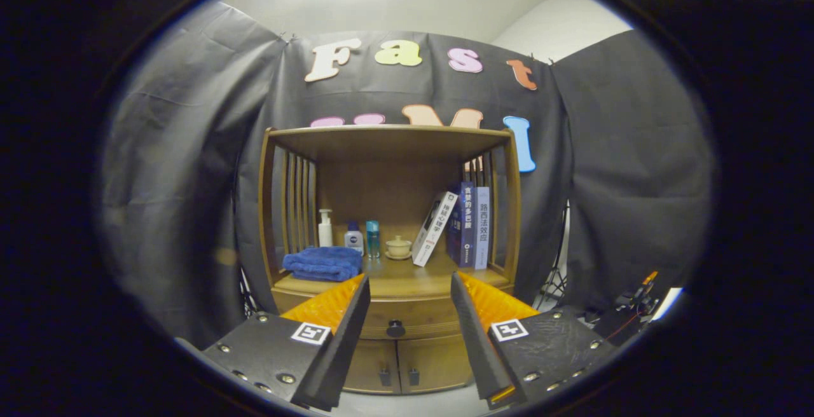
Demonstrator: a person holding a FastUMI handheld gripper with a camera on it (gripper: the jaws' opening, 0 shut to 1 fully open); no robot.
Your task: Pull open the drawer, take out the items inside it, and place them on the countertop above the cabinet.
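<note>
A wooden cabinet (388, 150) stands some way ahead of me against the black cloth wall. Its drawer (407, 315) is shut, with a dark round knob (395, 328) that shows in the gap between my fingers. The countertop (407, 280) lies just above the drawer, under a shelf roof. My gripper (410, 293) is open, its two fingers spread wide to either side of the knob and well short of it, holding nothing. What the drawer contains is hidden.
On the countertop lie a folded blue towel (323, 263), a white pump bottle (325, 228), two small bottles (354, 237), a small lidded cup (399, 246) and several books (467, 226). Two small doors (397, 363) sit below the drawer. A stand with cables (636, 299) is at the right.
</note>
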